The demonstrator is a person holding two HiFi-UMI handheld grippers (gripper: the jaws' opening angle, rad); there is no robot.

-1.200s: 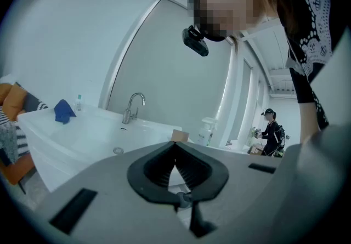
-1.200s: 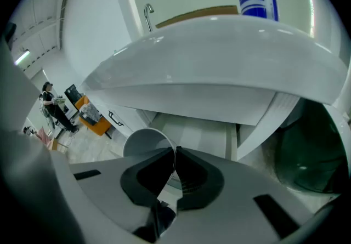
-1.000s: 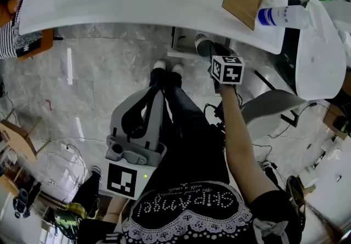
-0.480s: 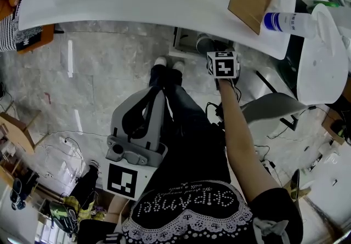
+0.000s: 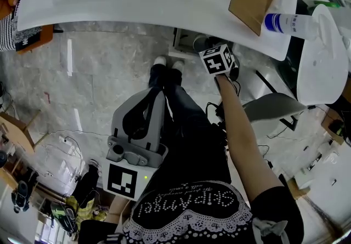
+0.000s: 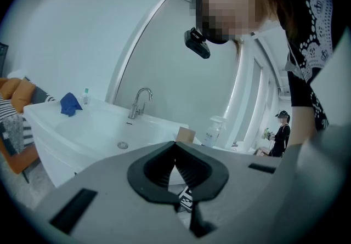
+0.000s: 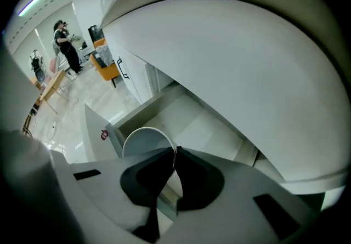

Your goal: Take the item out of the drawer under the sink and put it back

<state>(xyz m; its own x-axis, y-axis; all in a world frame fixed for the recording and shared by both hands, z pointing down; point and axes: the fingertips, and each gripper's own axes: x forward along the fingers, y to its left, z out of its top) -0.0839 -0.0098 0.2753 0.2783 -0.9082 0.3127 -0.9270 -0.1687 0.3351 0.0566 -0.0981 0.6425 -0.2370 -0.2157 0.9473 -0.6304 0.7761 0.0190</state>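
Jaws of right gripper (image 7: 174, 152) pinched the rim of a white cup (image 7: 143, 140) by the open drawer (image 7: 164, 108), at 1 o'clock in the head view. Left gripper (image 6: 175, 147), at 7 o'clock, was closed and empty. Shirt (image 5: 189, 204) print seemed to read "SkipAngel".

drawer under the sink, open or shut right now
Open: the right gripper view looks into the pulled-out drawer, its inside floor and walls showing.
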